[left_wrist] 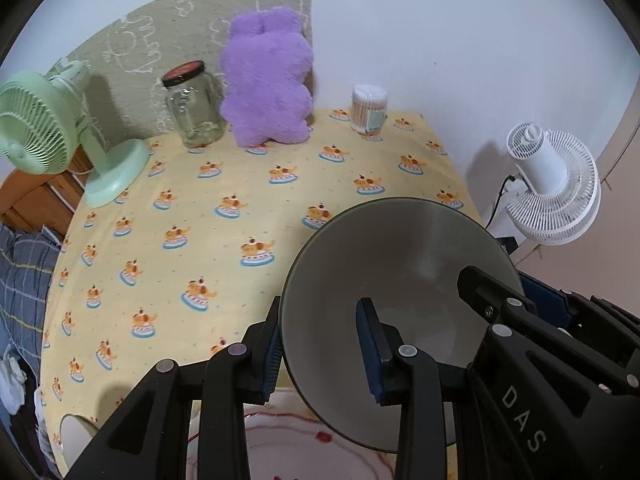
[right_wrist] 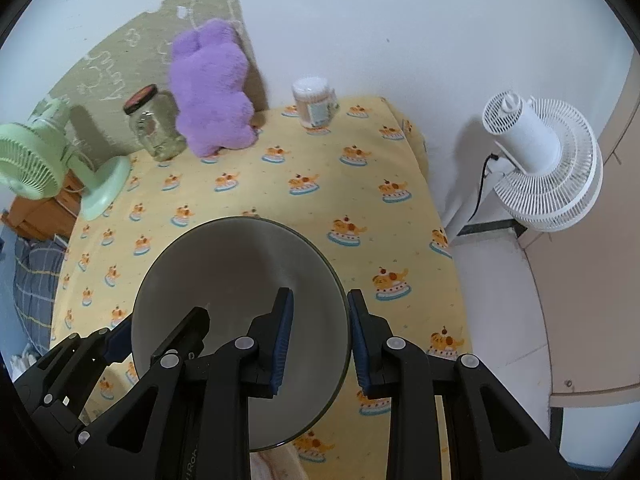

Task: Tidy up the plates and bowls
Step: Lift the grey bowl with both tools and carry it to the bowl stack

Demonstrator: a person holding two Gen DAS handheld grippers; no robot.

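- Your left gripper (left_wrist: 326, 354) is clenched on the left wall of the grey bowl (left_wrist: 404, 264): one blue pad sits outside the rim, the other inside.
- Your right gripper (right_wrist: 320, 344) is clamped on the opposite wall of the same bowl, again with one pad inside the rim and one outside.
- In the left wrist view the bowl fills the area from centre toward 4 o'clock; in the right wrist view it sits from centre toward 7 o'clock. It looks raised off the yellow patterned tablecloth (left_wrist: 208, 216), carried between both tools.
- Below the bowl at 6 o'clock in the left wrist view lies a white plate with a red line pattern (left_wrist: 320, 440), partly hidden by your gripper.
- At 7 o'clock near the table's edge you can see a small part of another white dish (left_wrist: 74, 436); what kind I cannot tell.
- Along the far edge of the table, from 9 to 12 o'clock, stand a green desk fan (left_wrist: 44, 128), a glass jar with a dark lid (left_wrist: 194, 108), a purple plush toy (left_wrist: 268, 80) and a tub of cotton swabs (left_wrist: 369, 109).
- A white fan (left_wrist: 556, 184) stands off the table at 3 o'clock.
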